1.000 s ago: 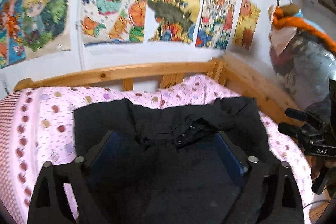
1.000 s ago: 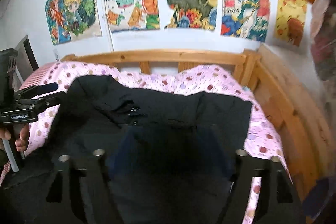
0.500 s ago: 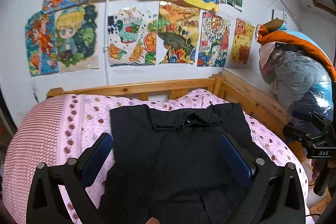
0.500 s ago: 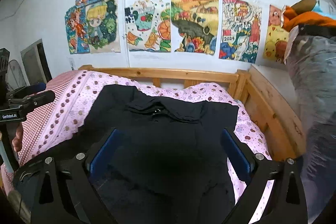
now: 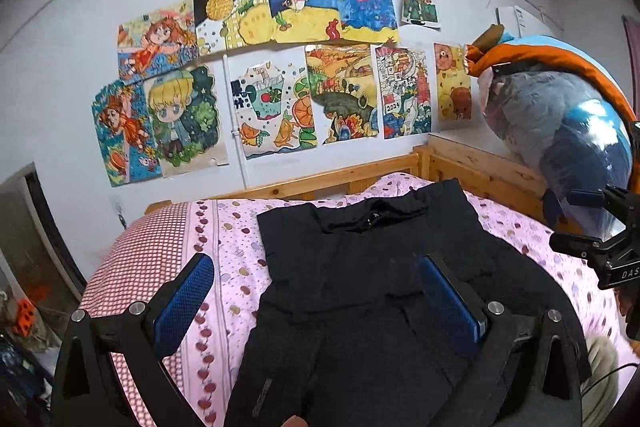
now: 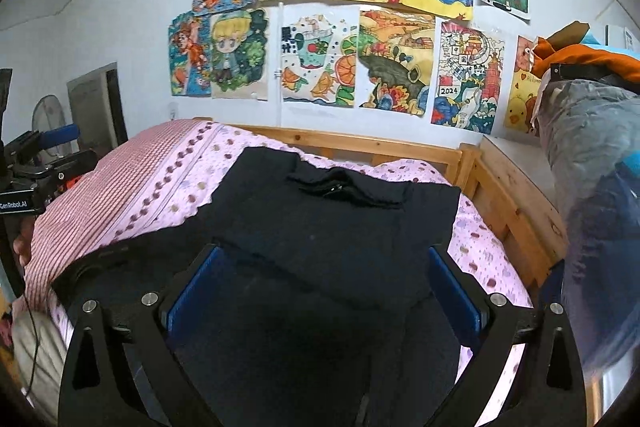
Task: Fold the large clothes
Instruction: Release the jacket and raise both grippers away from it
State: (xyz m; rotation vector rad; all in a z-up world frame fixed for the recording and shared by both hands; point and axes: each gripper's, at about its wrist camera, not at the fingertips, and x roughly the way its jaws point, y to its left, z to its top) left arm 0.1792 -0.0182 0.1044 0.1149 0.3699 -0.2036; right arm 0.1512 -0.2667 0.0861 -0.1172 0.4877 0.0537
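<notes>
- The left gripper (image 5: 316,291) is held spread wide, nothing pinched between its blue pads (image 5: 184,303).
- Same deal for the right gripper (image 6: 322,287): jaws are kept wide, empty.
- The black garment (image 6: 332,223) is laid flat on the pink dotted bedspread (image 5: 236,227), collar at the far end.
- A wooden bed frame (image 6: 496,195) is seen behind, with drawings (image 6: 396,59) taped on the wall.

A wooden-framed bed (image 6: 500,203) carried a pink spotted sheet (image 5: 240,267). A black garment (image 6: 340,227) lay spread flat on it.
</notes>
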